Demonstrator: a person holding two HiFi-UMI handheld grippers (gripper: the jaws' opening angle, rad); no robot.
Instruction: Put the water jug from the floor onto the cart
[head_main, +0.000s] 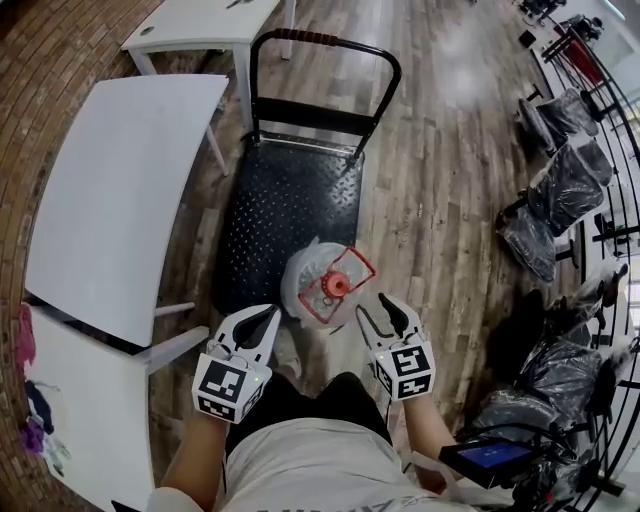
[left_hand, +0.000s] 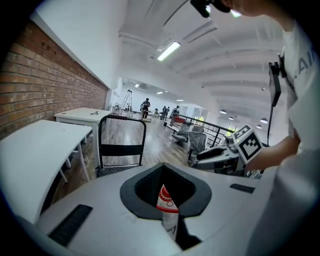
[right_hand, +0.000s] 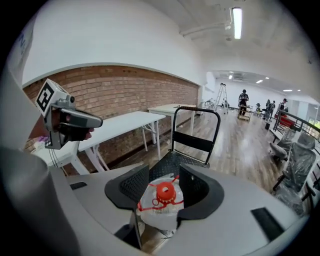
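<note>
The water jug (head_main: 322, 285), clear with a red cap and red handle, is seen upright at the near end of the cart (head_main: 290, 200). It appears to rest on the wooden floor (head_main: 430, 210) just before the black deck, though its base cannot be made out for certain. The left gripper (head_main: 255, 322) and the right gripper (head_main: 383, 312) are held on either side of the jug, close to it but not touching.

In the right gripper view, the right jaws are spread, and the jug's cap (right_hand: 164, 191) is framed between them without being pressed. In the left gripper view, the left jaws are parted by a narrow gap, through which a strip of the jug (left_hand: 167, 205) is seen. A white desk (head_main: 120, 190) is placed beside the cart.
</note>
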